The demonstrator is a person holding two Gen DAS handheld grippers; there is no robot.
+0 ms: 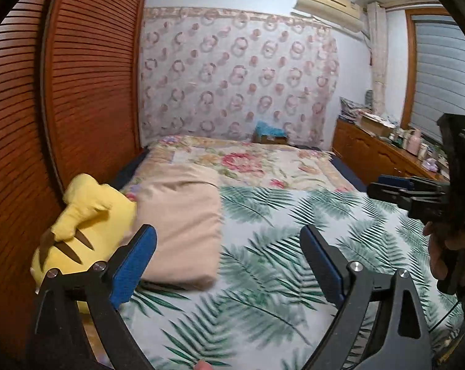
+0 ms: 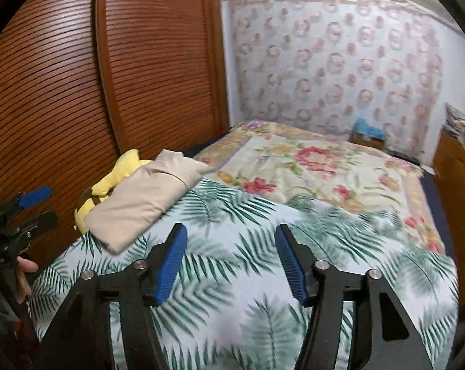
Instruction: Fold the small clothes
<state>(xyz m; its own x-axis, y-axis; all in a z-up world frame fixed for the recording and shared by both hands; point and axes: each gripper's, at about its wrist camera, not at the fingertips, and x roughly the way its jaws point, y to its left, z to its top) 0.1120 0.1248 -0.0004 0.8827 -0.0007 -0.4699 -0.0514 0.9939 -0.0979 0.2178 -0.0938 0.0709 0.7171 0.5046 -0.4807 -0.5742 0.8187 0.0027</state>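
Blue pads of my left gripper (image 1: pixel 227 265) stand wide with nothing between them. That folded beige garment (image 1: pixel 180 225) sits just ahead, touching a yellow plush toy (image 1: pixel 87 225) by the louvered wardrobe door (image 1: pixel 87 92). Looks soft, light and floppy, so I'd pinch a corner or folded edge.

From the right, my right gripper (image 2: pixel 230 265) is open too, empty. Leaf-print bedspread (image 2: pixel 263 317) ahead is clear; the garment lies near the bed's left edge.

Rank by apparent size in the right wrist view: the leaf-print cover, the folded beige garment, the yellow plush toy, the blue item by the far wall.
1. leaf-print cover
2. folded beige garment
3. yellow plush toy, partly hidden behind the garment
4. blue item, far from the camera, so its real size is unsure
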